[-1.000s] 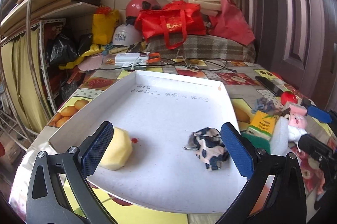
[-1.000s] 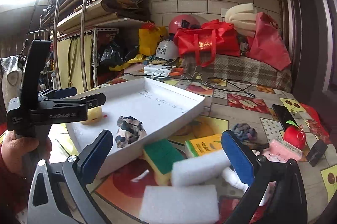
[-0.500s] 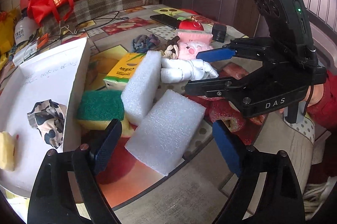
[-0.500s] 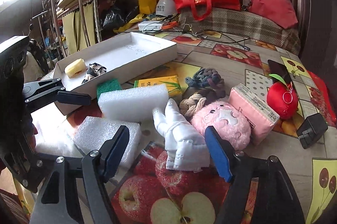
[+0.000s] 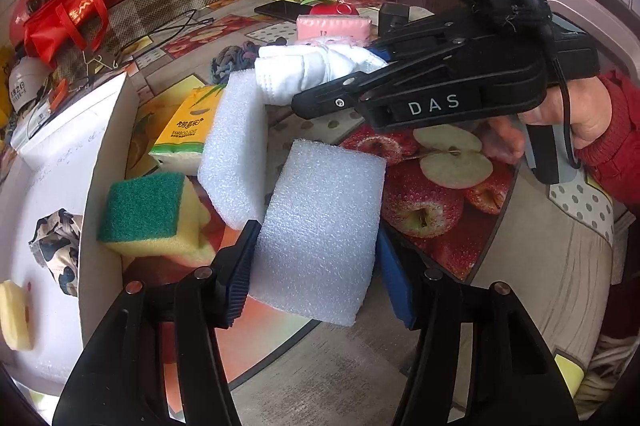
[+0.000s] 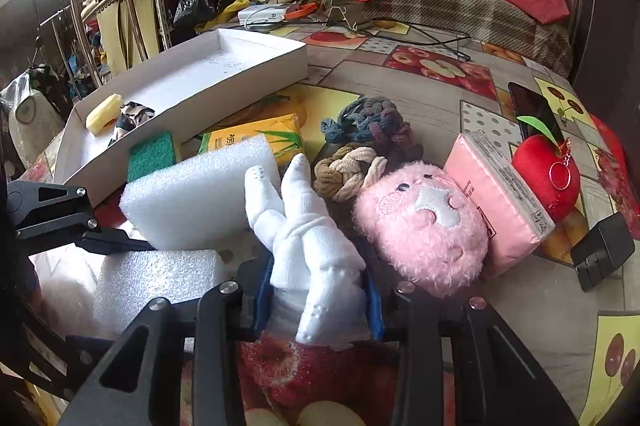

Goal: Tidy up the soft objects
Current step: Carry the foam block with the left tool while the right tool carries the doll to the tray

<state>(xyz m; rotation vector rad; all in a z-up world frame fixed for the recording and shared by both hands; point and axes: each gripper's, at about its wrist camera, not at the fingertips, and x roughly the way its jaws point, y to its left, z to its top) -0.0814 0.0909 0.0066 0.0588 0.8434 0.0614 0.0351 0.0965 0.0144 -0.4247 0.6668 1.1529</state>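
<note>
— What's changing?
— Both jaws are closing: my left hand-held gripper (image 5: 316,282) is pinching the foam block (image 5: 320,238) at lower centre, my right hand-held gripper (image 6: 320,302) is clamping the white sock (image 6: 308,238) (box-bound, I reckon).

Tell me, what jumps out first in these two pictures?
Two black hand-held grippers are each closing on something soft: the left gripper has a white foam block between its fingers, the right gripper a white sock. Beside the sock lies a fluffy pink plush toy, and a white tray sits behind the pile.
</note>
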